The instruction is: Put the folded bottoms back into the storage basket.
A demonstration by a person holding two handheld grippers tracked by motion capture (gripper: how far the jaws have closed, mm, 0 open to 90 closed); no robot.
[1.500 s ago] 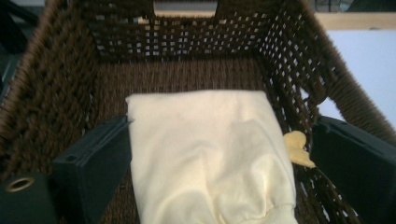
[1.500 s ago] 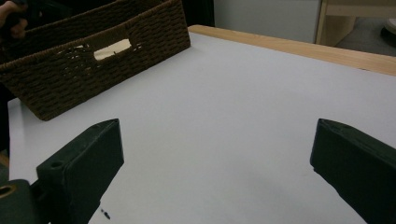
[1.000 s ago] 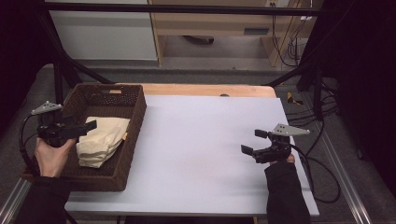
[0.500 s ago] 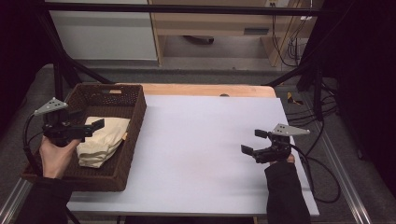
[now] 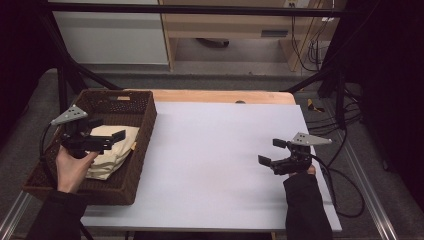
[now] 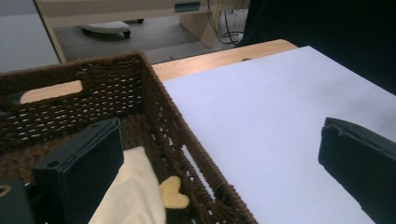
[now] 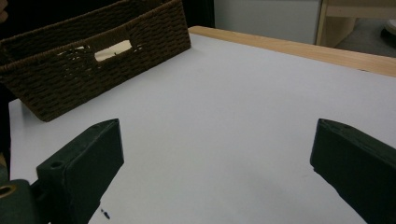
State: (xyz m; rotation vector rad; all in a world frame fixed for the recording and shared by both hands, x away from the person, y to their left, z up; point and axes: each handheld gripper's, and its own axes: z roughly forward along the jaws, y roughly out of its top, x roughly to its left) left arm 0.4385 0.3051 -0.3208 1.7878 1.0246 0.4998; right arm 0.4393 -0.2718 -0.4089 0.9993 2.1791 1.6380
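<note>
A: So, biggest first. The table (image 5: 215,165) has a pale white top with a wooden strip along its far edge. The top between the two hands is bare.

B: Next the basket (image 5: 142,145)?

A: Yes. Dark brown wicker, rectangular, at the left end of the table, a handle slot cut in its far wall. From the right gripper view it sits well apart from that tool, across the white top.

B: Contents?

A: A folded cream cloth (image 5: 112,155) lies inside, on the basket floor, toward the right wall. In the left gripper view a small yellowish lobe of it sits against the wicker wall.

B: The left gripper (image 5: 117,141)?

A: Held over the basket, above the cloth, pointing toward the table's middle. Jaws spread wide, nothing between them. In its own view one jaw hangs over the cloth inside the basket, the other over the white top beyond the wall. Whether it touches the cloth, cannot tell.

B: And the right gripper (image 5: 270,152)?

A: Near the right end of the table, low over the white top, pointing left toward the basket. Jaws wide apart, nothing held; only bare tabletop shows between them.

B: Smallest item?

A: A tiny dark speck on the table by the right tool's jaw; too small to identify.
</note>
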